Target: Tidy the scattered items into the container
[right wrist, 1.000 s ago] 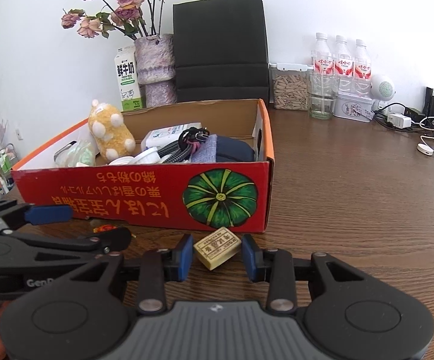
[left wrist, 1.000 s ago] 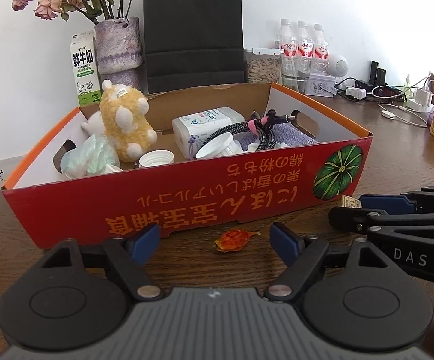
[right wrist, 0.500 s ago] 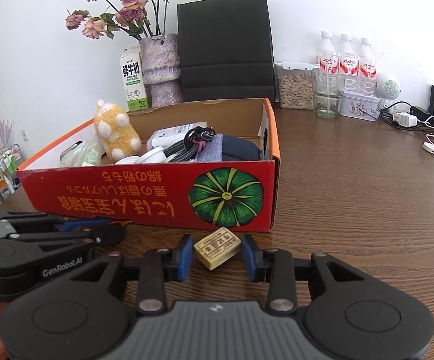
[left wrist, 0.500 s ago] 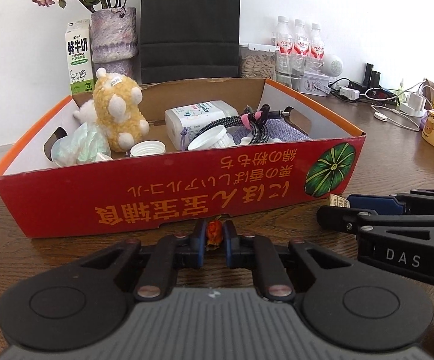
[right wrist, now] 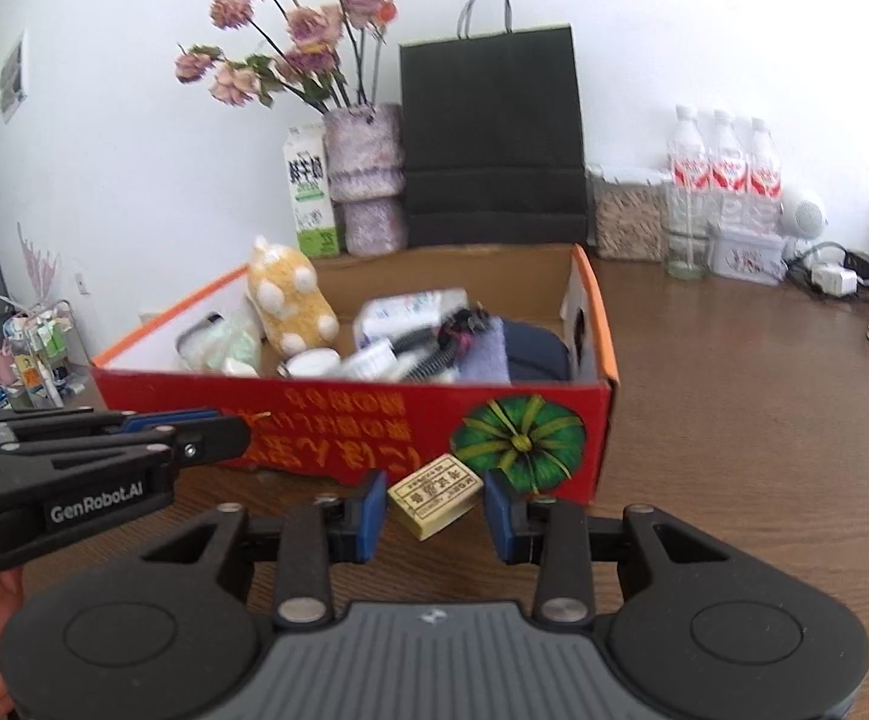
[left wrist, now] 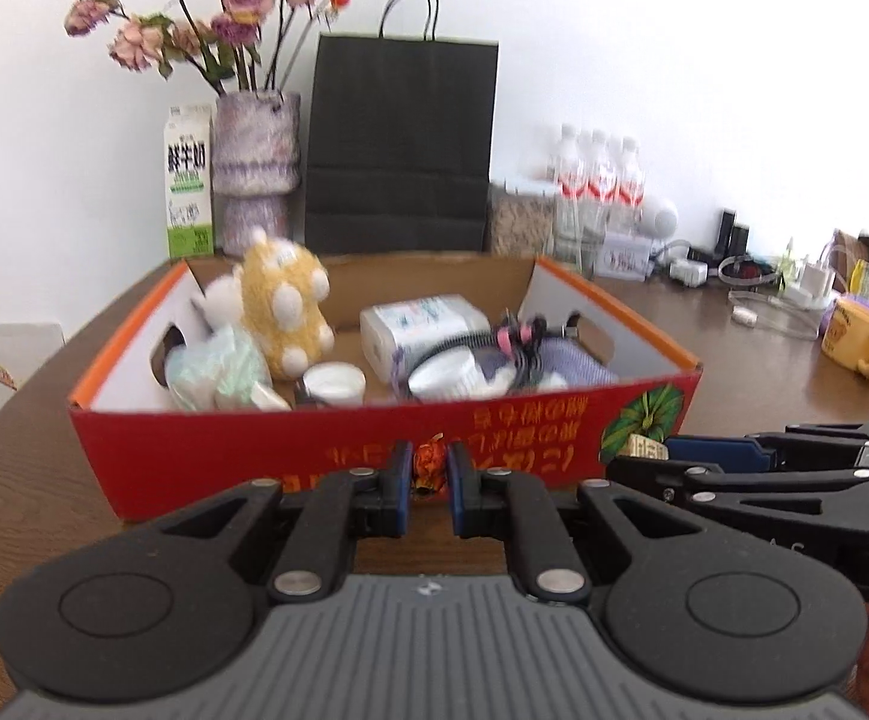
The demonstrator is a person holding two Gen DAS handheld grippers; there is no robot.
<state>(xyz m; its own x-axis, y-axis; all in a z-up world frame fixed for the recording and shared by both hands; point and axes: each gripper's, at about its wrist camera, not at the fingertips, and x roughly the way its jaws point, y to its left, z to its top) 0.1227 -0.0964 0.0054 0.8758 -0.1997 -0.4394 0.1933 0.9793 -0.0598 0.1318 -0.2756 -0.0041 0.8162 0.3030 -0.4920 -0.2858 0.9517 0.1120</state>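
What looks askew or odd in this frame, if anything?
The box sits with its printed text upside down toward the cameras. The tan block lies skewed between the right gripper pads. Nothing looks spilled or damaged.

A table (right wrist: 764, 450) of brown wood is showing a fine grain under a soft sheen. A cardboard box (right wrist: 374, 438) is sitting on it, printed glossy red outside and left raw brown and white inside. A fuzzy yellow plush (left wrist: 284, 312) is leaning in the box beside a crinkly plastic packet (left wrist: 218, 372) and a knitted lilac cloth (right wrist: 482, 354). A matt black paper bag (right wrist: 491, 144) is standing behind. The left gripper (left wrist: 428, 471), matt black plastic with blue rubbery pads and small metal pins, is pinching a shiny orange wrapper (left wrist: 428, 462). The right gripper (right wrist: 434, 507), of the same make, is holding a small paper-labelled block (right wrist: 434, 495). Clear plastic bottles (right wrist: 725, 180) are standing at the back.
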